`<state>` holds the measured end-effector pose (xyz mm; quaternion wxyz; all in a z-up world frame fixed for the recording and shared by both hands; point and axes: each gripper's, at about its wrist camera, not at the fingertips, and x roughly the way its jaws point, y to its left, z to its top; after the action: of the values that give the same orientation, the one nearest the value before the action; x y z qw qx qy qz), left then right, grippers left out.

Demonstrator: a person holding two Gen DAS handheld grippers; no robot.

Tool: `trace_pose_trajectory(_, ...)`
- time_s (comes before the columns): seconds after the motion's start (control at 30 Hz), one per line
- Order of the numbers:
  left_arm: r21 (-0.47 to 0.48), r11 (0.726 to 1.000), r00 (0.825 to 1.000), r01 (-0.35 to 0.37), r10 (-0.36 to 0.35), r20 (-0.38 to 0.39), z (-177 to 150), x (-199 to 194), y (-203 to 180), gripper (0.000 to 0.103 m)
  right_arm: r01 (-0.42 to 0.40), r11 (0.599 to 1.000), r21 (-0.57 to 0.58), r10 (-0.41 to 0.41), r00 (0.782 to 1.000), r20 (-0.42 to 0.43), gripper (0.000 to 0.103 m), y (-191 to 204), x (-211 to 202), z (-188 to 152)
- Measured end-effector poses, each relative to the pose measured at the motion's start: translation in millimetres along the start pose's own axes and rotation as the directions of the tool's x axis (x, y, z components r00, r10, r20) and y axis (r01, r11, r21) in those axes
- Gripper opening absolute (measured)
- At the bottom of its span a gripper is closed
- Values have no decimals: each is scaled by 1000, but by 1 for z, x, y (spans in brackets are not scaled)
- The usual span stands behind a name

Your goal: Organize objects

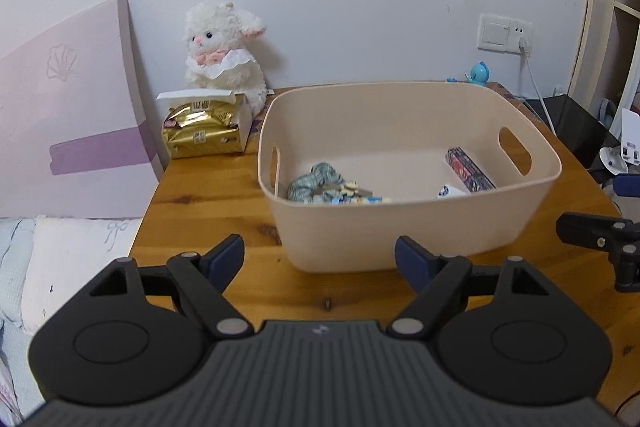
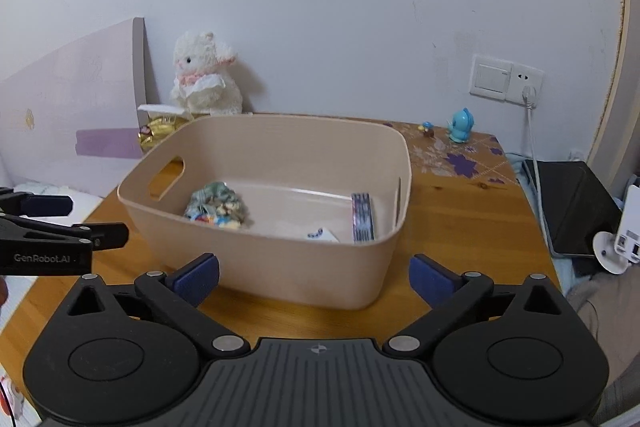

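A beige plastic bin (image 1: pixel 400 227) (image 2: pixel 280 267) with handle slots stands on the wooden table (image 1: pixel 208 195) (image 2: pixel 460 227). Inside lie a blue-green cloth bundle with small items (image 1: pixel 320 185) (image 2: pixel 218 207), a dark patterned packet (image 1: pixel 470 169) (image 2: pixel 362 215) and a white packet (image 1: pixel 450 191) (image 2: pixel 320 235). My left gripper (image 1: pixel 320 259) is open and empty, just in front of the bin's near wall. My right gripper (image 2: pixel 314 277) is open and empty, also in front of the bin. The left gripper shows at the left edge of the right wrist view (image 2: pixel 60 231).
A white plush lamb (image 1: pixel 224 51) (image 2: pixel 204 79) sits at the back left beside a box holding a gold packet (image 1: pixel 204 131) (image 2: pixel 158 131). A blue toy figure (image 1: pixel 480 73) (image 2: pixel 460 125) stands at the back right. A pink headboard (image 1: pixel 72 115) and a bed are left; a black device (image 2: pixel 576 207) is right.
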<state>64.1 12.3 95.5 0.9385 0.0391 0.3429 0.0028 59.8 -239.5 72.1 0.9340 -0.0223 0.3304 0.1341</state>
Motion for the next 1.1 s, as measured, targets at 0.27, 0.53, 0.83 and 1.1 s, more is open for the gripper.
trace_pose_trajectory(0.27,-63,997,999,51,-51,-7,-26,-15,3,84,-7,1000,-20,7,1000,-6,103,3,-24,-11)
trace_pose_trajectory(0.53,-51,998,1000,28,-28,7,-37,-29,3,84,-25,1000,13,25,999,-30,102,8,-30,-25)
trace_pose_trajectory(0.83,-85,996,999,39,-39,0,-45,-37,10,84,-21,1000,-5,21,999,-24,102,14,-41,-29)
trace_pose_trajectory(1.1,-90,996,999,29,-30,-14,-48,-36,15,84,-14,1000,-3,14,1000,-26,102,13,-39,-29)
